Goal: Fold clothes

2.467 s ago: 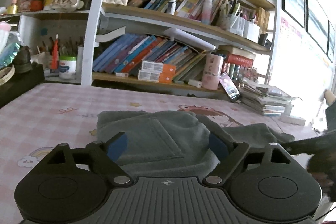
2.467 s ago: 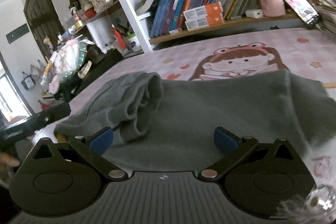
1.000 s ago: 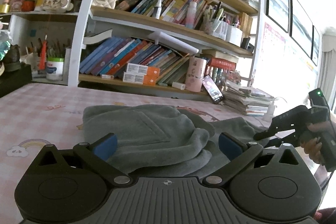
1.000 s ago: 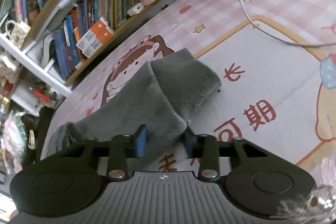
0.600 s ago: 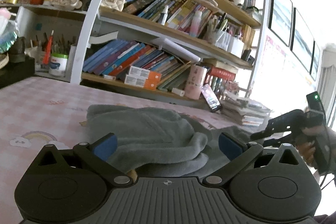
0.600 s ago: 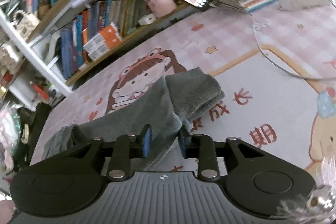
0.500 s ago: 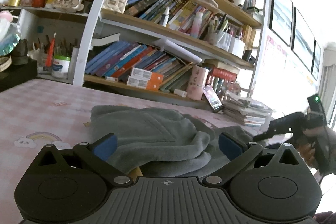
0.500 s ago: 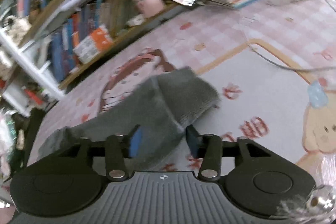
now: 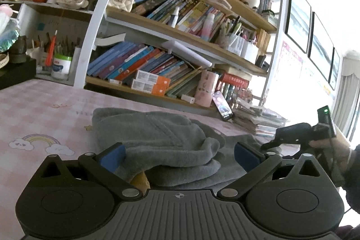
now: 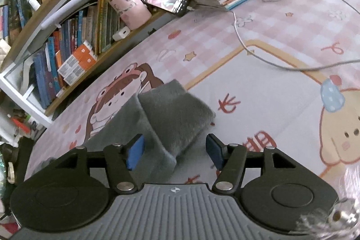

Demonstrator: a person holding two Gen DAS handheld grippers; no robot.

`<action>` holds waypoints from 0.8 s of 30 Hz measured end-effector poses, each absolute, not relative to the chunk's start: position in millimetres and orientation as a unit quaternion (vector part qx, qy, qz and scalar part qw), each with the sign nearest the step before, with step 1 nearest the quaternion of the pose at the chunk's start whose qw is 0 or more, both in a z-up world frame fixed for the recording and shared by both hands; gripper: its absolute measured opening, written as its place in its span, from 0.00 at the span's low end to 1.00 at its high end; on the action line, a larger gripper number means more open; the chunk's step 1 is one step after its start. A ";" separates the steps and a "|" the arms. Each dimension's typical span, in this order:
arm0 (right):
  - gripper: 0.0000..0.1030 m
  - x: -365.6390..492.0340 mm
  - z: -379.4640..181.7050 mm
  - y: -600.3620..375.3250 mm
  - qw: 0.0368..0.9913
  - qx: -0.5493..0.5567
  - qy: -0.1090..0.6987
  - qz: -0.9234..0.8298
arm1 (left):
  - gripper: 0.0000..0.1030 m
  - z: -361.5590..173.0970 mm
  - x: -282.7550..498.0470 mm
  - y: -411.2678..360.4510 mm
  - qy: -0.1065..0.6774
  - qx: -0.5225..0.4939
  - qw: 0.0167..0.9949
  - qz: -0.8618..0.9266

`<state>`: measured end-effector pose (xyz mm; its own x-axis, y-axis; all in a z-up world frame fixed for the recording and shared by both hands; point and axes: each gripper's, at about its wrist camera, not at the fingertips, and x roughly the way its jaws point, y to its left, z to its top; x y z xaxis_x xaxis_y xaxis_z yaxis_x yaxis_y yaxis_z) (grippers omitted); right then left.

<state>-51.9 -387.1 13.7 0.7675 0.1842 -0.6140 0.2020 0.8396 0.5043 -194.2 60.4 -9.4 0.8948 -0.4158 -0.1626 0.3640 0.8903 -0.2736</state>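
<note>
Fingers spread wide on the left gripper (image 9: pixel 178 155), straddling the bunched grey garment (image 9: pixel 157 141) on the pink desk (image 9: pixel 40 109); right gripper (image 10: pixel 175 149) released too, fingers flanking the garment's folded end (image 10: pixel 175 109), which points toward bare cloth, bookshelf (image 10: pixel 74 42) behind.

One grey garment (image 9: pixel 157 141) lies on one pink cloth (image 10: pixel 281 21), with two grippers (image 9: pixel 178 155) (image 10: pixel 174 151), one phone (image 10: pixel 165 1), one pink cup (image 10: pixel 126 6) and two orange boxes (image 9: pixel 150 82).
</note>
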 end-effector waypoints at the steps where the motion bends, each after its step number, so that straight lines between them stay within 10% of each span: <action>1: 0.52 -49.1 13.8 -385.2 0.899 0.275 0.342 -0.005 | 1.00 -8.5 -195.4 60.5 0.104 -0.120 0.966 -0.203; 7: 0.16 -50.5 29.6 -380.1 0.912 0.266 0.310 0.041 | 1.00 -4.6 -202.0 60.6 0.078 -0.112 0.969 -0.205; 24: 0.24 -50.8 19.3 -386.0 0.904 0.275 0.325 0.032 | 1.00 -6.2 -200.6 56.8 0.077 -0.107 0.968 -0.212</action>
